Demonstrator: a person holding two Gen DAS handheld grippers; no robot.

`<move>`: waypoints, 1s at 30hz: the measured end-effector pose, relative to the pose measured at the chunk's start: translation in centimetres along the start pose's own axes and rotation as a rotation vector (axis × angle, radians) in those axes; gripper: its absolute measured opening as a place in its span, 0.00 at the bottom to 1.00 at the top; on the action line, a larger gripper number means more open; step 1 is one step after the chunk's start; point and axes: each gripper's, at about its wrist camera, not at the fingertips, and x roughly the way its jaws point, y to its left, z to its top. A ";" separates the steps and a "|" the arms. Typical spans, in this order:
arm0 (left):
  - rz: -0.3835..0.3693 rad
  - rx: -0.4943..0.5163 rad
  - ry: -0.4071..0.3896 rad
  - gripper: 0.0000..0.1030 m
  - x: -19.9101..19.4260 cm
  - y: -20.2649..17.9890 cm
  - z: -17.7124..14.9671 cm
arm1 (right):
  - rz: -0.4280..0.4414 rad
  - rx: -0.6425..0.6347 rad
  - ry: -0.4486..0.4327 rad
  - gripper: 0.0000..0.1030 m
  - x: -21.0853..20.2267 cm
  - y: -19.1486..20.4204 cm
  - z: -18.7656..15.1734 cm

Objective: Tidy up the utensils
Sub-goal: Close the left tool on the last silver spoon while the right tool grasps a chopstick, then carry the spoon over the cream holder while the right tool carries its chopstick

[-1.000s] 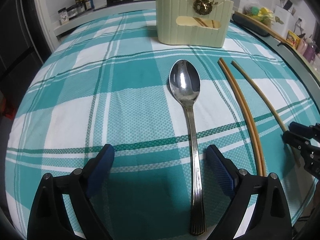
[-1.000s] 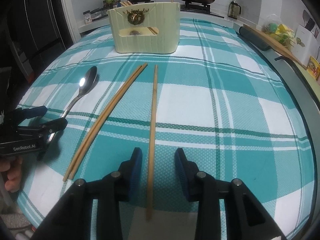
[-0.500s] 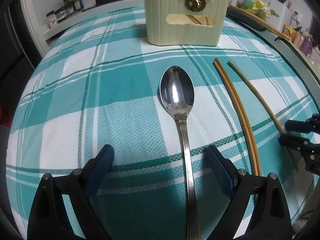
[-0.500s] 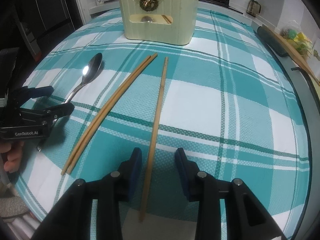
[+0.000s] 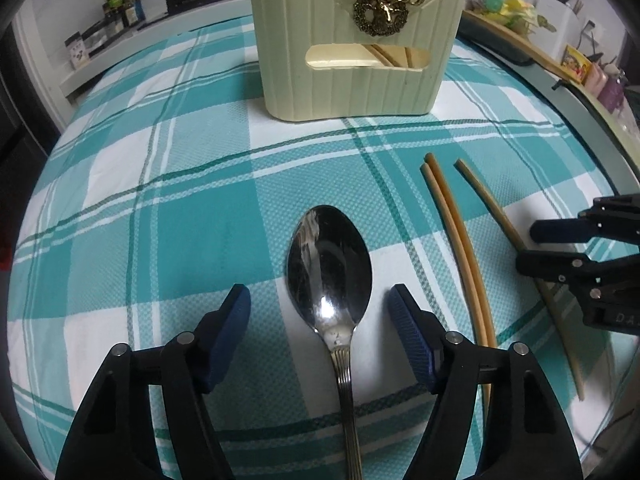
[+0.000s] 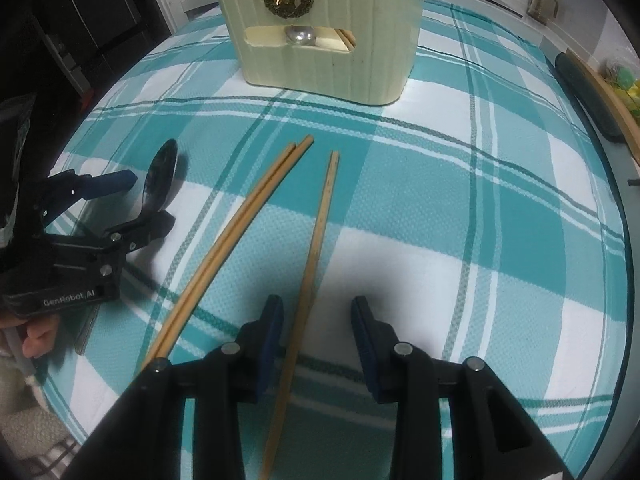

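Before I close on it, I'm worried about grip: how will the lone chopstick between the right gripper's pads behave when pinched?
The single chopstick looks thin, stiff and light, so it should lift easily. Lying flat on the cloth, it may roll or pivot. The right gripper sits near one end, so the far tip will probably droop.

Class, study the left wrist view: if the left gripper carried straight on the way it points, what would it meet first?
Probably the spoon: its bowl lies between the closing fingers of the left gripper, untouched. Depth is uncertain.

The left gripper [image 5: 319, 312] is closing, with the shiny spoon [image 5: 329, 272] between its blue pads but not touching them. The spoon lies on a checked cloth [image 5: 160, 208]. A cream holder [image 5: 352, 40] stands behind. Chopsticks [image 5: 456, 236] lie beside the spoon.
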 end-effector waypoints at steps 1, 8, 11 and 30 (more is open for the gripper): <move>0.000 0.003 0.001 0.66 0.1 -0.1 0.2 | -0.002 -0.002 0.000 0.34 0.2 0.0 0.6; -0.012 0.031 -0.008 0.41 0.5 -0.5 1.3 | -0.035 -0.024 -0.013 0.31 1.9 0.0 4.9; -0.014 0.036 -0.019 0.41 0.5 -0.6 1.5 | -0.051 -0.029 -0.033 0.09 2.3 0.0 5.9; -0.059 -0.045 -0.321 0.40 -13.7 1.5 -0.9 | 0.088 0.115 -0.442 0.06 -12.8 0.2 -0.3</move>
